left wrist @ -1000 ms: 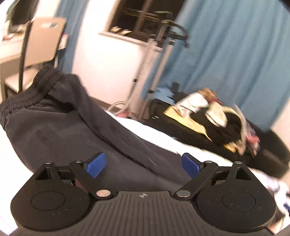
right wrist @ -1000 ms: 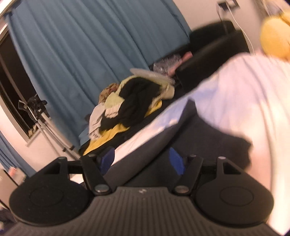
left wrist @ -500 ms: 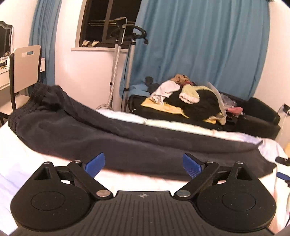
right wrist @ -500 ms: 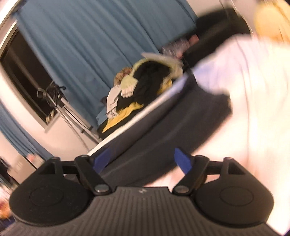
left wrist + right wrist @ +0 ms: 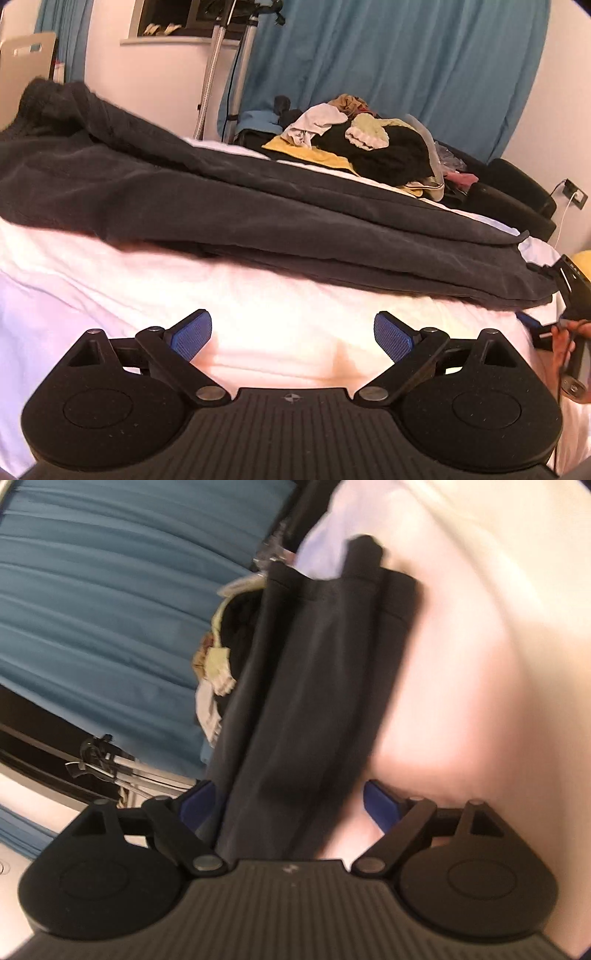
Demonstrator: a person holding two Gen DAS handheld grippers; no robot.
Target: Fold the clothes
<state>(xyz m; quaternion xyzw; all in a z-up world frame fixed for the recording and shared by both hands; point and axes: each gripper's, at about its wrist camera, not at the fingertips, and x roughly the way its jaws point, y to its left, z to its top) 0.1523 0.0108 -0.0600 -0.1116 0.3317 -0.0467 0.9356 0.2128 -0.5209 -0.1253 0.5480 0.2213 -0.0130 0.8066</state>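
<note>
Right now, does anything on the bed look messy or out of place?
The dark trousers lie lengthwise on the white sheet, but the waistband end is bunched up, not flat. Behind the bed, a heap of unfolded clothes is piled loosely.

Matt dark cloth trousers (image 5: 229,206), smooth white bed sheet (image 5: 110,280), ribbed matt blk plastic gripper body.

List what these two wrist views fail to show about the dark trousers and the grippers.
- Dark trousers: the left wrist view hides the underside against the white bed sheet; the waistband end runs out of the left edge.
- Right wrist view: motion blur smears the trousers; their near end disappears behind the right gripper.
- Left gripper: open over the sheet.
- Clothes pile: single garments too jumbled to tell.
</note>
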